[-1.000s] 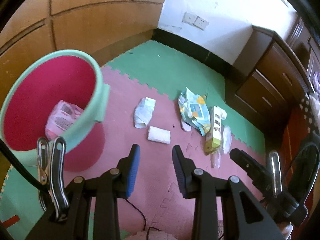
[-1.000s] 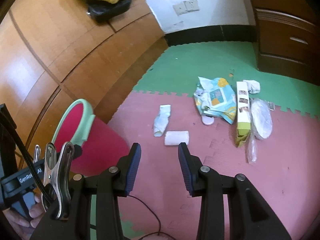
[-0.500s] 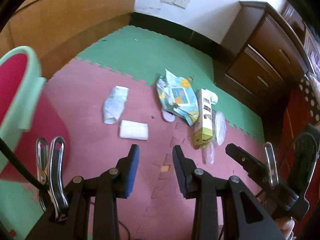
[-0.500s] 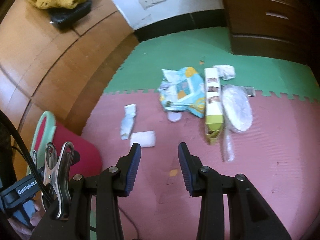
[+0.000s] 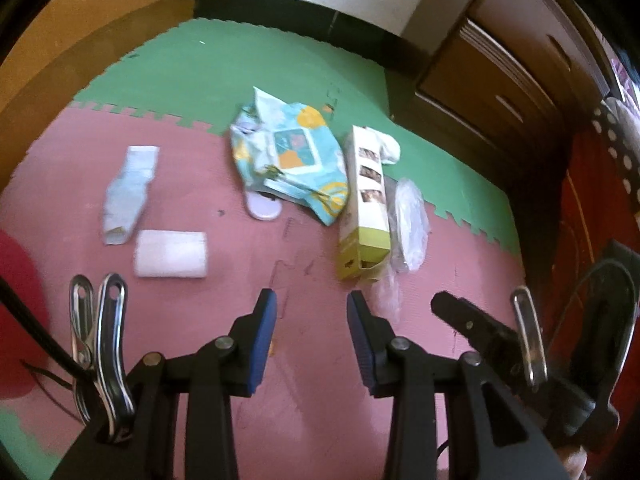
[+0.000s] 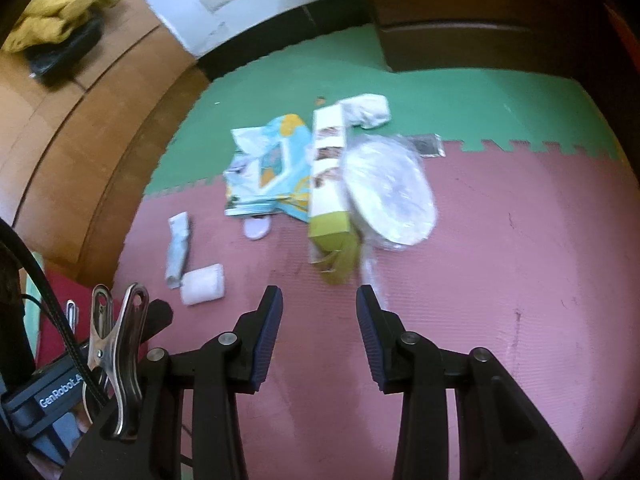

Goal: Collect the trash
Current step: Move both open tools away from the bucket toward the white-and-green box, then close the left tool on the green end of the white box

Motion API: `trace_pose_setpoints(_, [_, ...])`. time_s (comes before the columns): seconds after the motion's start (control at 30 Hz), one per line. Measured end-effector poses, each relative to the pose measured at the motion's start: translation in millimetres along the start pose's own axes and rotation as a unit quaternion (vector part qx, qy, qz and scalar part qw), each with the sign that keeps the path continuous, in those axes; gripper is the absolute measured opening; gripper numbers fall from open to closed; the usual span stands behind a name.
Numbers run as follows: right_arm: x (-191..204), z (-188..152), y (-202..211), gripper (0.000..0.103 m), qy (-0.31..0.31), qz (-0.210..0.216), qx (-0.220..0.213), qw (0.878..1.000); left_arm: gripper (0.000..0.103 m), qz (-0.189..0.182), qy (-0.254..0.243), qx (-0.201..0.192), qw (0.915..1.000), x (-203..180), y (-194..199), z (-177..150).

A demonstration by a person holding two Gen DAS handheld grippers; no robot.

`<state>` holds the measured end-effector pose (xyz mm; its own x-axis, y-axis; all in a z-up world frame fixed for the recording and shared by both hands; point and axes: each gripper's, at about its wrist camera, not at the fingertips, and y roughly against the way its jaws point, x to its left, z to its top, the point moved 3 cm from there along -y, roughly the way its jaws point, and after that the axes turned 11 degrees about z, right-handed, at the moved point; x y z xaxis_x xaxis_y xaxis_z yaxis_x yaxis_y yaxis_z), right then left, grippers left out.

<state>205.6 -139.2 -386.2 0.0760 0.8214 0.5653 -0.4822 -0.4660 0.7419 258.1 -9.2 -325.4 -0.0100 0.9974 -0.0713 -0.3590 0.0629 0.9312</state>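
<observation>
- Trash lay scattered on the foam floor mat [image 5: 192, 92] ahead of both grippers; none of it was in a jaw yet, so I judged the collecting far from finished.
- My left gripper [image 5: 311, 304] had its blue pads parted wide and held nothing. My right gripper [image 6: 319, 298] was the same: jaws wide, nothing between them.
- The relation I steered by was the yellow-green carton [image 5: 365, 206]. It lay ahead of the left jaws and slightly to their right, and just ahead of the right jaws, nearly centred between them. Its long axis ran away from the jaws, open end nearest. I judged the right gripper the nearer one and better lined up.
- A clear plastic-wrapped disc [image 6: 388, 192] lay touching the carton's right side, so I reckoned a grasp across the carton could snag that wrap.
- A printed blue and yellow bag [image 5: 290, 160] lay against the carton's left side, with a small pale lilac oval [image 5: 262, 210] poking out under its near edge.
- Ahead and to the left of the left jaws sat a white roll [image 5: 171, 254], long axis crosswise, and a crumpled pale wrapper [image 5: 128, 196] just beyond it.
- The mat was pink near the jaws and green farther off, with wooden drawers [image 6: 480, 12] beyond it.
</observation>
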Motion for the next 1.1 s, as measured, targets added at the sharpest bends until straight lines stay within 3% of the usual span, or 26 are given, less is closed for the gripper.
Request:
trace_pose_setpoints(0.4, [-42, -15, -23, 0.040, -0.028, -0.026, 0.012, 0.999, 0.037, -0.048, 0.012, 0.045, 0.9978, -38, -75, 6])
trace_pose_setpoints(0.6, [-55, -15, -25, 0.040, -0.038, -0.028, 0.013, 0.999, 0.036, -0.029, -0.007, 0.044, 0.9986, -56, -100, 11])
trace_pose_setpoints(0.8, [-65, -17, -23, 0.040, -0.044, -0.024, 0.012, 0.999, 0.035, -0.026, -0.014, 0.035, 0.9990, -64, -113, 11])
trace_pose_setpoints(0.93, [-68, -19, -23, 0.040, -0.048, -0.022, 0.015, 0.999, 0.023, -0.033, -0.019, 0.032, 0.9988, -69, -114, 12])
trace_pose_setpoints(1.1, [-66, -20, -20, 0.040, -0.045, -0.018, 0.011, 0.999, 0.023, -0.044, -0.001, 0.036, 0.9984, -65, -112, 10])
